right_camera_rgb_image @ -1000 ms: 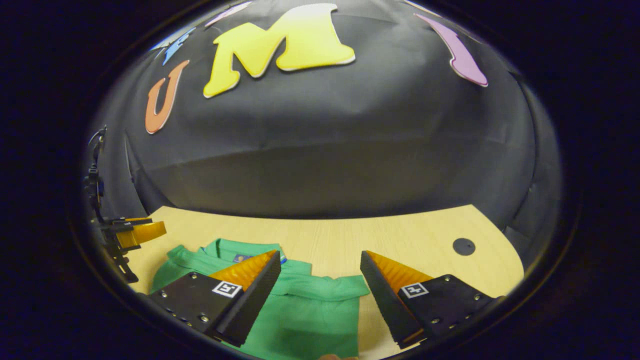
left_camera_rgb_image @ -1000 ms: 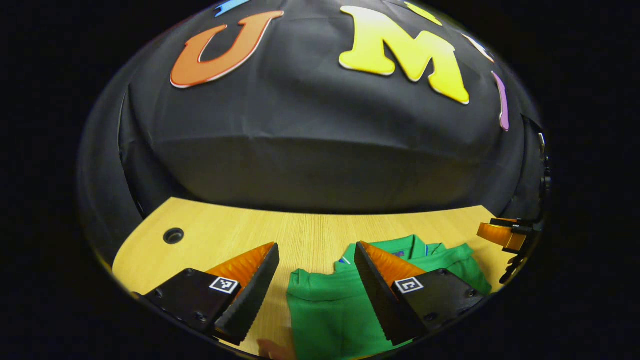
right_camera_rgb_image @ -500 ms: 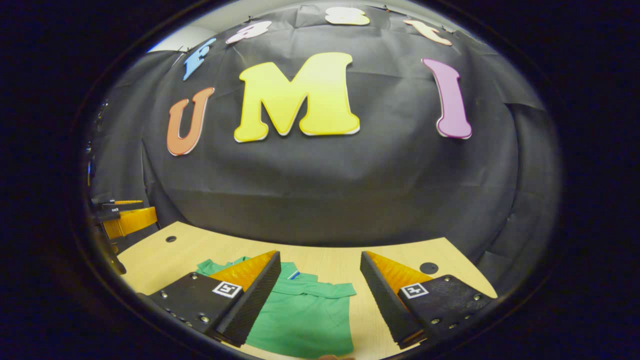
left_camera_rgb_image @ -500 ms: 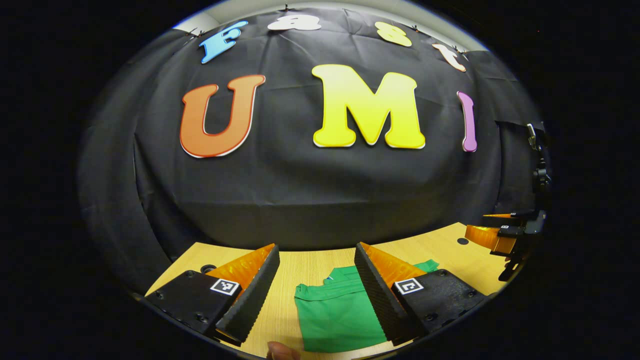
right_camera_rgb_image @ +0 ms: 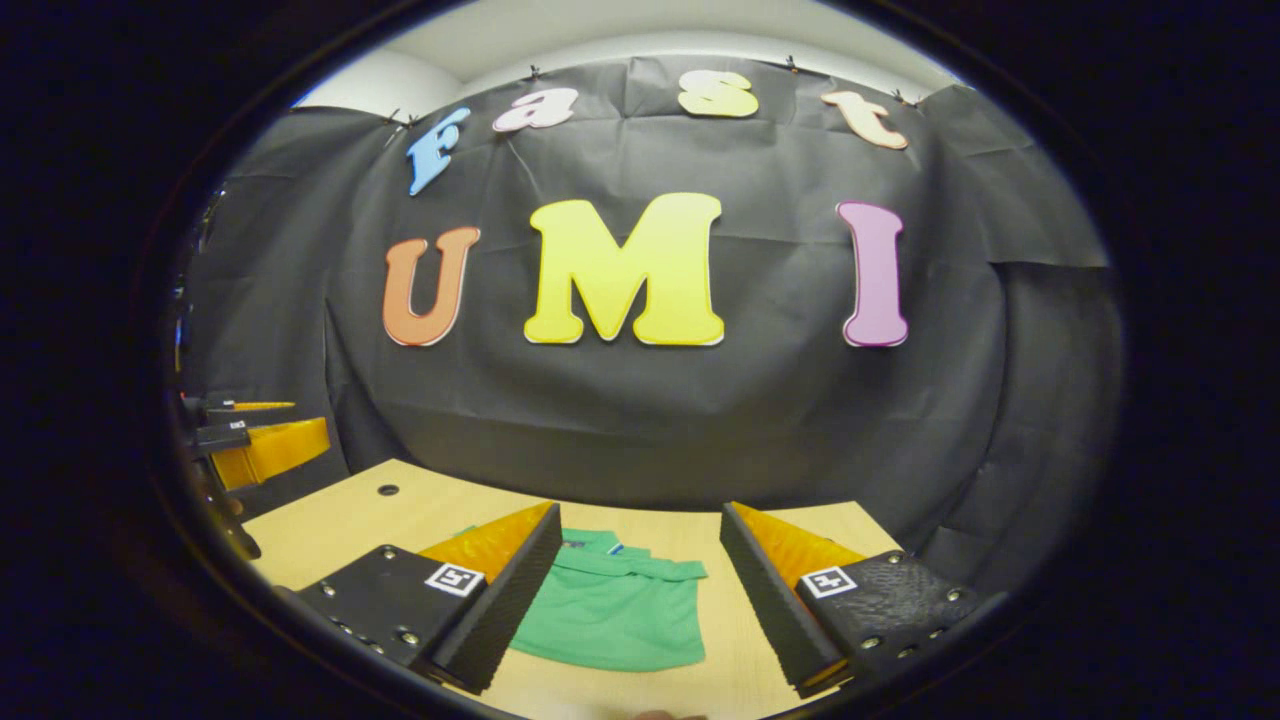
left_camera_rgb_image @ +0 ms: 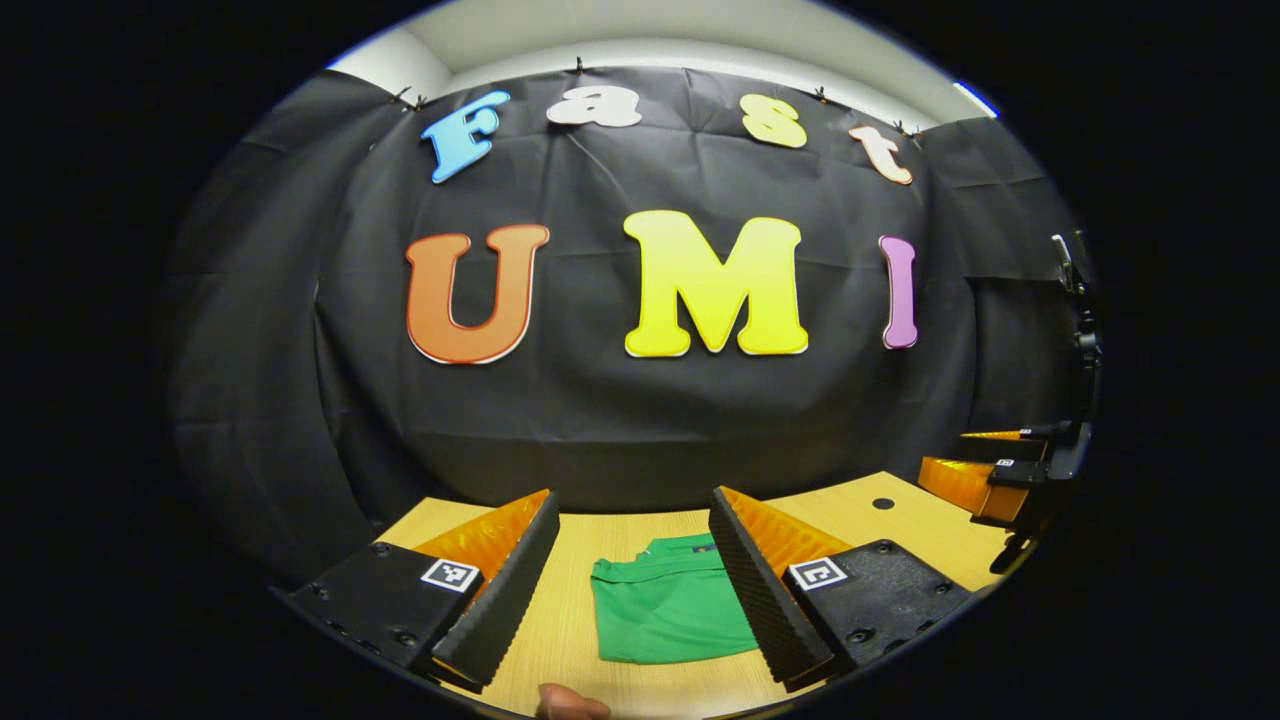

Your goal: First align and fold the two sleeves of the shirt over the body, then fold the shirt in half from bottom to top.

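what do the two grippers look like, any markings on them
Each gripper, left gripper and right gripper, has two wedge-shaped fingers with ribbed inner pads, mounted on black blocks with visible screws. Each block carries a small square black-and-white tag.

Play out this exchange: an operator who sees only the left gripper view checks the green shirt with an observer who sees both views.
Operator: My finger hides the right side of the shirt. How does it look there?
Observer: In the right gripper view its right edge runs straight, with bare table beyond.
Operator: Is the right gripper gripping it?
Observer: No. That view shows its fingers spread wide, with nothing pinched between them.
Operator: What is on the table's left end?
Observer: A small round hole, well clear of the shirt.
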